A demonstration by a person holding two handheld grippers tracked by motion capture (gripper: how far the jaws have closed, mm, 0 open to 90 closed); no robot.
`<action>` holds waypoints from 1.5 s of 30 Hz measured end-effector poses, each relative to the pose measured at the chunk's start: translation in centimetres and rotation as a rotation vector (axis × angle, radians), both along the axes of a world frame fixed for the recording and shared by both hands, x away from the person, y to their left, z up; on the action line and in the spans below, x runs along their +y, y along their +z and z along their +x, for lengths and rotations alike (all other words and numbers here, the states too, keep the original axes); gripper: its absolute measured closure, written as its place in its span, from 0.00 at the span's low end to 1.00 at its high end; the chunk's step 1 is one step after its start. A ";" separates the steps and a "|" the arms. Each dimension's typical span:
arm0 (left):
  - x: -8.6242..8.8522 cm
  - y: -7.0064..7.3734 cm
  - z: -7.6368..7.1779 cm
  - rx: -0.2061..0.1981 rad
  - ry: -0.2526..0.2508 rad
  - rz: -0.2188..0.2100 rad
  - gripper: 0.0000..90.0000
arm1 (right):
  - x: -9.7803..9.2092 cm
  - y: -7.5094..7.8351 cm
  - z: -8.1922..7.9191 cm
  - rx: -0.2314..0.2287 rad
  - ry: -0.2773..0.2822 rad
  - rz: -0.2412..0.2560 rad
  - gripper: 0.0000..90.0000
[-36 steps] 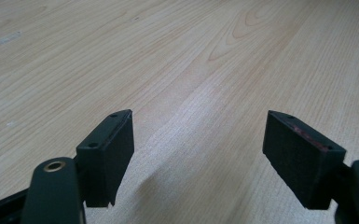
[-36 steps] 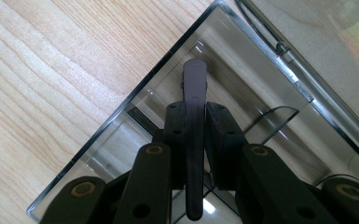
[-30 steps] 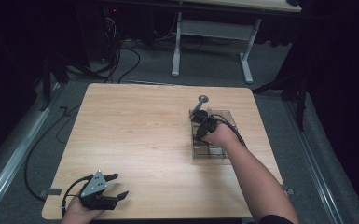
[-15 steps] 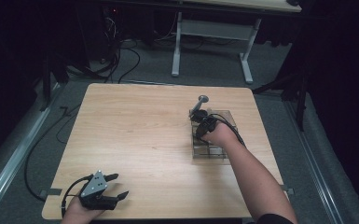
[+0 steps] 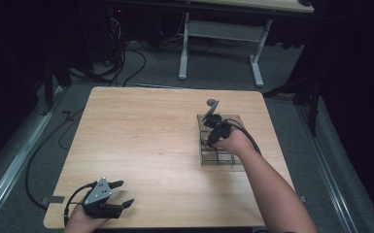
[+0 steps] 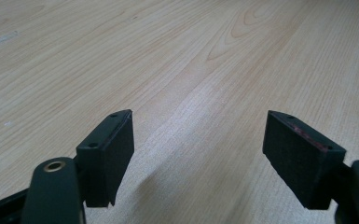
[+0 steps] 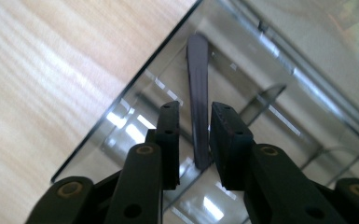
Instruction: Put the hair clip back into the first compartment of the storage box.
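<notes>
High view: the right gripper (image 5: pixel 212 130) works over a clear organizer tray (image 5: pixel 233 162) standing at about 3 o'clock on the counter (image 5: pixel 145 141), near its right edge; the left gripper (image 5: pixel 108 200) rests at about 7 o'clock, well apart from it.
Thing in hand: a dark, slim utensil handle (image 7: pixel 198 88), flat and long; a rounded dark end (image 5: pixel 212 103) pokes up past the tray's far side at 12 o'clock, likely a spoon bowl, though it is too small to be sure.
Right jaws: in the right gripper view the right gripper (image 7: pixel 195 135) has its jaws drawn close on either side of the handle's near end; whether the pads actually press it, I cannot tell, as a thin gap seems to show on the left.
Left jaws: the left gripper (image 6: pixel 198 154) has its jaws spread wide over bare wood, holding nothing.
Tray: see-through plastic with dividers (image 7: pixel 265 105); the handle lies slanted over one compartment.
Handling: the utensil looks light, stiff and smooth, so it may swivel or slip in a pinch at the very tip.
Where to grip: across the flat faces of the handle, a little farther in from the end.
Caution: the tray looks light and could slide if nudged.
</notes>
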State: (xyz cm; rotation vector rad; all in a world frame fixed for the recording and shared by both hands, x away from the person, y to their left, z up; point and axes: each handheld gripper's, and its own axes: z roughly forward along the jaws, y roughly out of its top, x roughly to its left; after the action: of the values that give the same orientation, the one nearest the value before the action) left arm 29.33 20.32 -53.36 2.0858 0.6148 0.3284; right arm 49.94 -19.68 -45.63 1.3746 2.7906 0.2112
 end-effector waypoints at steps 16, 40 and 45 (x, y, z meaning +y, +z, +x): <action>0.0 0.0 0.0 0.002 0.007 0.004 0.28 | -2.2 1.4 -4.3 -0.017 -0.008 0.001 0.97; 0.0 0.0 0.0 0.002 0.010 0.003 0.28 | -4.2 1.0 -10.0 -0.084 -0.041 0.084 0.89; 0.0 0.0 0.0 0.000 0.012 0.000 0.28 | -4.8 -0.4 -11.5 -0.119 -0.066 0.136 0.86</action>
State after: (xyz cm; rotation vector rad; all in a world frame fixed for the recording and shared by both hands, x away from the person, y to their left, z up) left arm 29.34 20.32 -53.36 2.0829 0.6270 0.3353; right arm 38.48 -24.47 -46.03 1.4271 2.6731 0.4730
